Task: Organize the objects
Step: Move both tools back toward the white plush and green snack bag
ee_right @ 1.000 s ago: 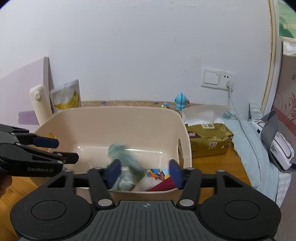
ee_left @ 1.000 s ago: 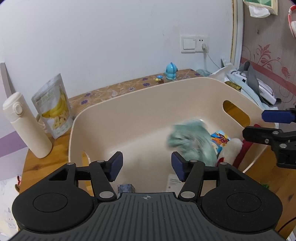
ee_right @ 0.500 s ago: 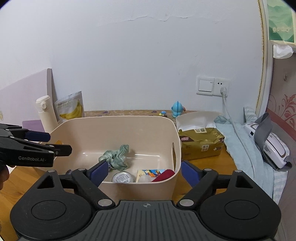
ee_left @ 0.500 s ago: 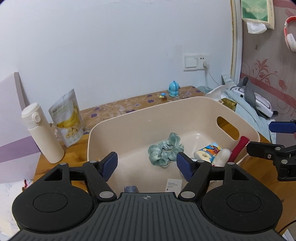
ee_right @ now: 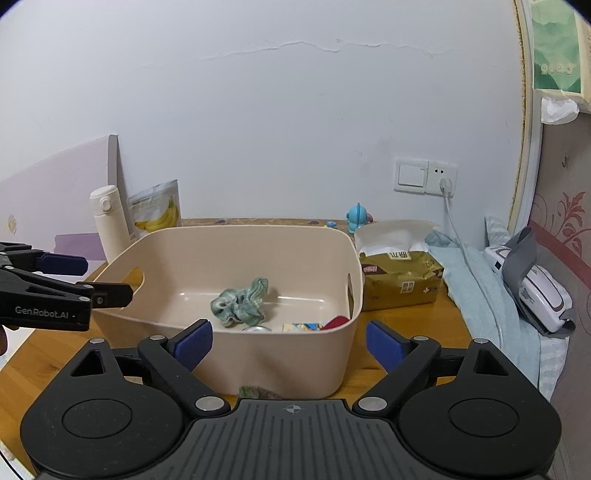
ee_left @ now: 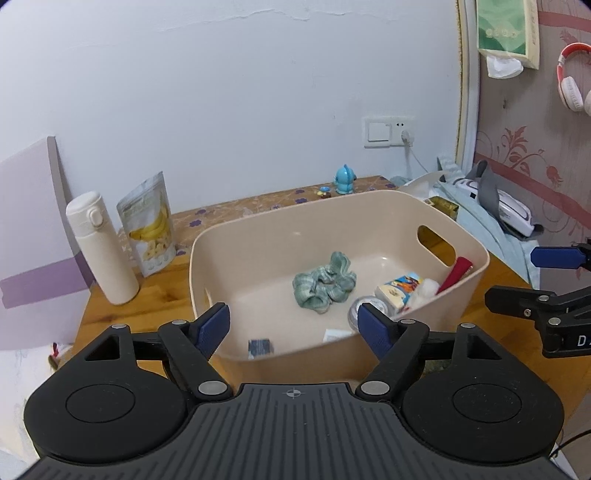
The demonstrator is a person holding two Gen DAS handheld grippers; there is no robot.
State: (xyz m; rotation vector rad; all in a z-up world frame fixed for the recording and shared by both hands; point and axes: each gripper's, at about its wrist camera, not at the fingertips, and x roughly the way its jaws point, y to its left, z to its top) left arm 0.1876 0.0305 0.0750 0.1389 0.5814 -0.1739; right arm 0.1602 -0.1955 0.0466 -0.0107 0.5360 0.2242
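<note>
Nearest the cameras, both grippers hang just in front of the beige bin (ee_left: pixel 476 273), which serves as the landmark here. The left gripper (ee_left: pixel 293 326) has its jaws apart and opening, its blue pads clear of everything, nothing between them but the bin's near rim seen beyond. The right gripper (ee_right: pixel 290 345) stands wider, its jaws also opening, empty, framing the bin's near wall.

The bin sits on a wooden counter (ee_right: pixel 406 325) with a honey-coloured top. Inside the bin, a green scrunchie (ee_left: pixel 323 284) lies loose near the middle of the floor. Toward the bin's right end in the left wrist view are a round tin (ee_left: pixel 364 306), a small colourful packet (ee_left: pixel 399 290), something white and fluffy (ee_left: pixel 424 291) and a red item (ee_left: pixel 456 271) leaning up against the wall below the handle slot. A small dark packet (ee_left: pixel 260 347) and a white slip lie at the bin's near wall.

To the left of the bin stand a cream flask (ee_left: pixel 99 247) and a pouch of banana chips (ee_left: pixel 149 225), upright, close together. To the right of the bin is a gold tissue pack (ee_right: pixel 400 275), then a pale blue cloth (ee_right: pixel 487 291) with a white device and grey strap (ee_right: pixel 535 288) on it.

Behind the bin, a floral strip (ee_left: pixel 258 203) runs along the counter's back edge, bearing a little blue figurine (ee_left: pixel 345 179). The white wall (ee_right: pixel 277 129) behind shows a crack, a switch and socket (ee_right: pixel 424 177) with a plug in it. A lilac board (ee_left: pixel 29 236) leans at the far left; patterned wallpaper (ee_left: pixel 535 147), headphones (ee_left: pixel 574 81) and a tissue holder (ee_left: pixel 506 33) fill the right.
</note>
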